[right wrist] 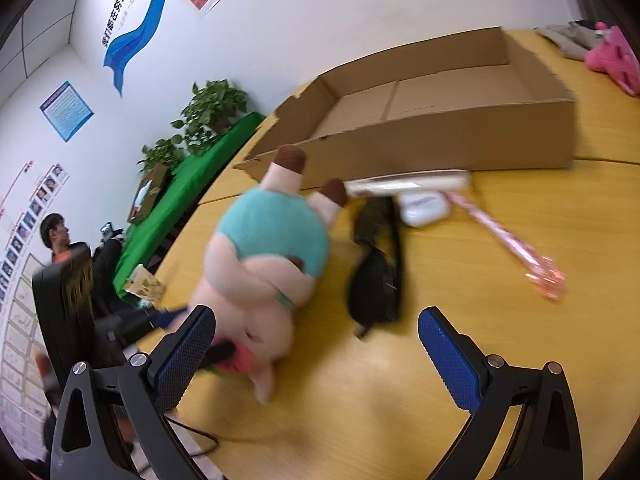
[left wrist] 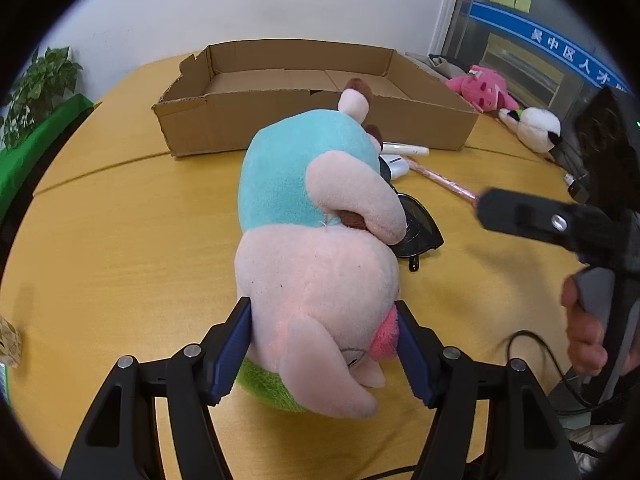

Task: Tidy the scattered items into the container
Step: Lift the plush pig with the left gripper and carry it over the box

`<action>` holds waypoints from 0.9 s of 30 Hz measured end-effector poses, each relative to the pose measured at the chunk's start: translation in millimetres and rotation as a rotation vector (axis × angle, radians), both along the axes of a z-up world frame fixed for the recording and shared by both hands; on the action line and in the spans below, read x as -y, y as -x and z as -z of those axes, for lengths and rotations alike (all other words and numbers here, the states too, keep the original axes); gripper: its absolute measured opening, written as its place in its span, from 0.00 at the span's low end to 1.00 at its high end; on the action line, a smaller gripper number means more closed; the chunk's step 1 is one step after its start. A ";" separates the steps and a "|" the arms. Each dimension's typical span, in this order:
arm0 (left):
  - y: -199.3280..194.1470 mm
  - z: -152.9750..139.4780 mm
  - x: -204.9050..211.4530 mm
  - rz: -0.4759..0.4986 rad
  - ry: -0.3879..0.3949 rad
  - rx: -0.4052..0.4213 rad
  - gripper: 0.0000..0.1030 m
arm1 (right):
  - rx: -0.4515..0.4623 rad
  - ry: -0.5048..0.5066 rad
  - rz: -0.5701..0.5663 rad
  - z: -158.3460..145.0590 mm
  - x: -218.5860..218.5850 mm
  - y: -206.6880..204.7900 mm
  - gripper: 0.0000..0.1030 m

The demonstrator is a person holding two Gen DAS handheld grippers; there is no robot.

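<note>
A plush pig [left wrist: 320, 240] in a teal shirt lies on the yellow table [left wrist: 120, 240]. My left gripper [left wrist: 322, 312] is shut on its pink head, both blue pads pressing into the fabric. In the right wrist view the pig [right wrist: 272, 248] lies left of centre. My right gripper [right wrist: 316, 320] stands open over bare table beside it, holding nothing. Black sunglasses [right wrist: 376, 280] lie right of the pig, partly hidden behind it in the left wrist view [left wrist: 420, 232]. A white case [right wrist: 424, 206], a white tube [right wrist: 408, 184] and a pink stick [right wrist: 508, 240] lie before the open cardboard box [left wrist: 320, 120].
A pink plush [left wrist: 480, 88] and a panda plush [left wrist: 532, 124] sit at the table's far right. A potted plant [left wrist: 40, 88] and green cloth [right wrist: 192, 184] stand left of the box. A black cable [left wrist: 540, 344] trails near a hand. A seated person [right wrist: 56, 232] is off the table.
</note>
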State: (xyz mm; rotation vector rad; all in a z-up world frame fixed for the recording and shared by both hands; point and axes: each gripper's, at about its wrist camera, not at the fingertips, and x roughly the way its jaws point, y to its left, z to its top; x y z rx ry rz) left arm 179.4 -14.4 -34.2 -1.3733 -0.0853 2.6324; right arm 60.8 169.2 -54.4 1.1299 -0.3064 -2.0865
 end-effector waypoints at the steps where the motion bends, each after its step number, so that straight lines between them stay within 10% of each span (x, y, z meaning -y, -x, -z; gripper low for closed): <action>1: -2.5 0.5 2.8 -0.002 -0.015 -0.005 0.65 | 0.015 0.002 -0.012 1.0 8.7 4.7 1.00; 12: -6.2 7.9 27.6 -0.009 -0.145 -0.052 0.65 | 0.085 -0.050 -0.099 13.6 101.4 40.1 0.86; 27: -0.2 -45.6 37.3 0.048 -0.187 -0.175 0.59 | -0.110 -0.035 -0.099 -53.5 98.7 22.3 0.74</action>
